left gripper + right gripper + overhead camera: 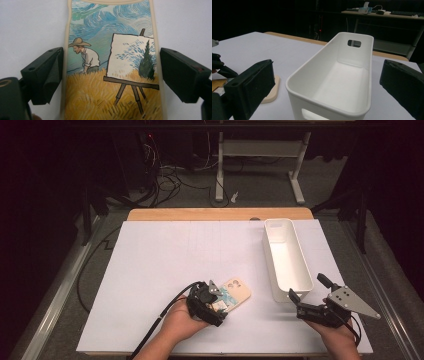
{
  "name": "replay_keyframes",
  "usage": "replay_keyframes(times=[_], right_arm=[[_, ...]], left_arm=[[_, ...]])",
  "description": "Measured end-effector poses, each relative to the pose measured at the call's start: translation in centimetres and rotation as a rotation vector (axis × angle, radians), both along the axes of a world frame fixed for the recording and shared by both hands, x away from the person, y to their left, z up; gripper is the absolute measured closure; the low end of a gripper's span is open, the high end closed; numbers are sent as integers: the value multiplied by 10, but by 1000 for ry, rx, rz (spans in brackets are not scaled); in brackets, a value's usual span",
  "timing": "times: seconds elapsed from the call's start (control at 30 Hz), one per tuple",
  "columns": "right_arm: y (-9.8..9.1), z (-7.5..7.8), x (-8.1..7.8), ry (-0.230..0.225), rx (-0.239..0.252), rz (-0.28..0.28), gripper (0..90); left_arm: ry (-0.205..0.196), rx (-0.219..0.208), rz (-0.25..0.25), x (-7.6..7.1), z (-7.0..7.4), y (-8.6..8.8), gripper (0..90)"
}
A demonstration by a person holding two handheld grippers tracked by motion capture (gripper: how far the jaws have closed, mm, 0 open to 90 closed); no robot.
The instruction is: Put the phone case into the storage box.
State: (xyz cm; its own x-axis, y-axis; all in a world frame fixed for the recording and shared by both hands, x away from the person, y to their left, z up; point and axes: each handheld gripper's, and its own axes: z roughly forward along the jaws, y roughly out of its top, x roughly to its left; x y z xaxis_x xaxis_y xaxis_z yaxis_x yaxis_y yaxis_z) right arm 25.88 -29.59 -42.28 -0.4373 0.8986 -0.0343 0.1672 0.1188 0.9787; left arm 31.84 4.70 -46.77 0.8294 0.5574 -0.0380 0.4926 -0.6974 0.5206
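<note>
A cream-edged phone case (pixel 238 292) printed with a painter at an easel in a wheat field lies flat on the white table near the front middle. In the left gripper view the phone case (pixel 110 75) runs up between the two black jaws, and both pads rest against its long edges. My left gripper (pixel 221 303) is shut on it from its near end. My right gripper (pixel 307 287) stands open at the near end of the white bin (pixel 270 265), nothing between its jaws. In the right gripper view a corner of the case (pixel 271 93) shows beside the left jaw.
The long white bin (pixel 362 75) is empty, with a handle slot in its far end. The white sheet (pixel 190 255) covers the wooden table up to its far edge. Cables and a desk frame stand on the floor beyond.
</note>
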Motion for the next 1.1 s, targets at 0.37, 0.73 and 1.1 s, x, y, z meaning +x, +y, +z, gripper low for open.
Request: replay_keyframes(times=[0.37,0.73,1.1], right_arm=[[1,-1,1,1,-2,4,2],[0,0,0,3,5,0,2],[-1,0,0,2,8,-6,2]], left_arm=[[25,26,-14,4,1,-3,90],[20,4,-27,4,1,0,109],[-6,-41,-31,3,0,4,117]])
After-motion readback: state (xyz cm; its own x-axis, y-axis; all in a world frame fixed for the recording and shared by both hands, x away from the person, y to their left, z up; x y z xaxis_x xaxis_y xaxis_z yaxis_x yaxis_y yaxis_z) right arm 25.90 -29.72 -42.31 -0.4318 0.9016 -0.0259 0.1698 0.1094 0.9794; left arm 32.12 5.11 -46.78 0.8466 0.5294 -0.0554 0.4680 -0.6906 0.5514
